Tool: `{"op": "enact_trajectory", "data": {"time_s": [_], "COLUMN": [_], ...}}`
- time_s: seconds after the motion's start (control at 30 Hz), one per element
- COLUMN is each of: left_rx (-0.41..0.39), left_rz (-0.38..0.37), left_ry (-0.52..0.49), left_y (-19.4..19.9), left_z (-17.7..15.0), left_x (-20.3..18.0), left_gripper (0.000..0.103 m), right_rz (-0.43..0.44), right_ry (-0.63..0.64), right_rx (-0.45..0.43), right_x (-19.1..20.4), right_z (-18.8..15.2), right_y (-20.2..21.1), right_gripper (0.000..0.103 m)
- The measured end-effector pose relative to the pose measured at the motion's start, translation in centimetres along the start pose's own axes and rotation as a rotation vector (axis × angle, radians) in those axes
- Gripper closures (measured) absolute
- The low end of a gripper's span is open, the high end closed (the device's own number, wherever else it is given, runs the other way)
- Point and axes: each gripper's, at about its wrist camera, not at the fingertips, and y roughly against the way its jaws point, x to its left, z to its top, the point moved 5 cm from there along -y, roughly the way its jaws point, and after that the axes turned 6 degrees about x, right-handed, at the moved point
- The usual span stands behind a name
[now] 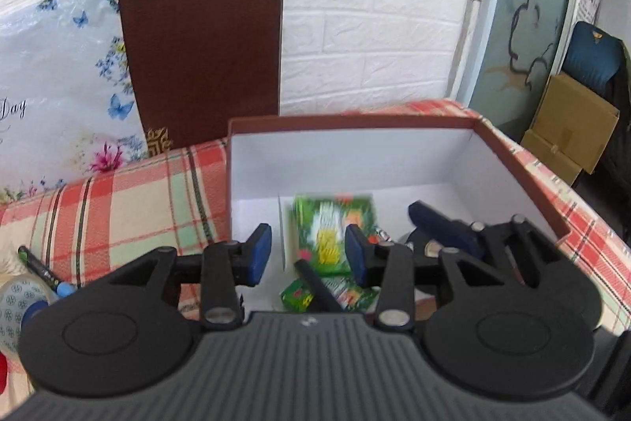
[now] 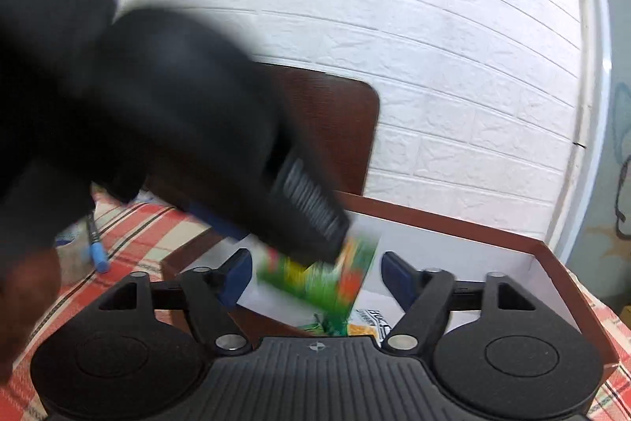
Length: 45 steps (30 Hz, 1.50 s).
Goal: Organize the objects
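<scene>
- The left tongs (image 1: pixel 308 255) hang over the near edge of an open box (image 1: pixel 347 145) with brown outer walls and a white inside; their blue pads (image 1: pixel 260 255) stand apart and press on nothing, so they are released.
- In the left wrist view a green packet (image 1: pixel 335 223) shows between and beyond the pads, blurred, inside the box and touching neither pad.
- Smaller green packets (image 1: pixel 299 296) lie on the box floor nearer the camera, and a dark stick-like thing (image 1: pixel 315 283) lies across them.
- The right tongs (image 2: pixel 315 279) also point into the box (image 2: pixel 453 223); their pads are wide apart and empty, so released.
- In the right wrist view the left tongs' dark body crosses from the upper left, blurred, just above a smeared green packet (image 2: pixel 331 279) that sits between the right tongs' pads without touching them.
- The box stands on a worktop under a red, cream and green checked cloth (image 1: pixel 118 208).
- A pen with a blue tip (image 1: pixel 43 271) lies on the cloth left of the box, beside a patterned white thing at the picture's edge.
- A brown board (image 1: pixel 201 58) leans upright behind the box against a white brick-pattern wall (image 1: pixel 374 6).
- Cardboard boxes (image 1: pixel 572 121) stand on the floor at far right.
</scene>
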Motion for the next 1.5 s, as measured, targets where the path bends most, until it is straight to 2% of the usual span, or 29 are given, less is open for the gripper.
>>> {"op": "enact_trajectory", "data": {"time_s": [0.07, 0.33, 0.53, 0.6, 0.7, 0.93, 1.13, 1.43, 1.5], "left_rx": [-0.012, -0.065, -0.028, -0.007, 0.022, 0.083, 0.113, 0.11, 0.098], "left_rz": [-0.004, 0.056, 0.104, 0.138, 0.18, 0.272, 0.331, 0.402, 0.421], "left_ry": [0.0, -0.036, -0.006, 0.005, 0.038, 0.124, 0.188, 0.27, 0.317], "left_y": [0.9, 4.8, 5.9, 5.9, 6.1, 6.4, 6.5, 6.9, 7.2], "left_z": [-0.5, -2.5, -5.0, -5.9, -7.4, -10.8, -13.1, -16.5, -17.5], "left_x": [0.2, 0.5, 1.8, 2.7, 4.4, 9.5, 13.2, 19.2, 21.2], "left_gripper": [0.058, 0.051, 0.051, 0.051, 0.051, 0.05, 0.049, 0.047, 0.041], "right_rz": [0.001, -0.02, 0.011, 0.039, 0.083, 0.17, 0.232, 0.285, 0.298], "right_ry": [-0.022, -0.111, -0.115, -0.11, -0.084, 0.003, 0.033, 0.113, 0.128], "right_rx": [-0.009, -0.031, 0.034, 0.063, 0.098, 0.14, 0.214, 0.284, 0.293], "right_x": [-0.2, -0.5, 1.5, 2.2, 4.7, 9.1, 11.6, 14.8, 15.4], "right_z": [-0.4, -2.6, -4.7, -4.2, -4.5, -5.1, -5.9, -6.8, -6.7], "right_y": [1.0, 6.7, 8.4, 5.5, 4.7, 4.9, 4.2, 2.5, 1.8], "right_gripper": [0.031, 0.031, 0.03, 0.03, 0.03, 0.03, 0.031, 0.032, 0.032]}}
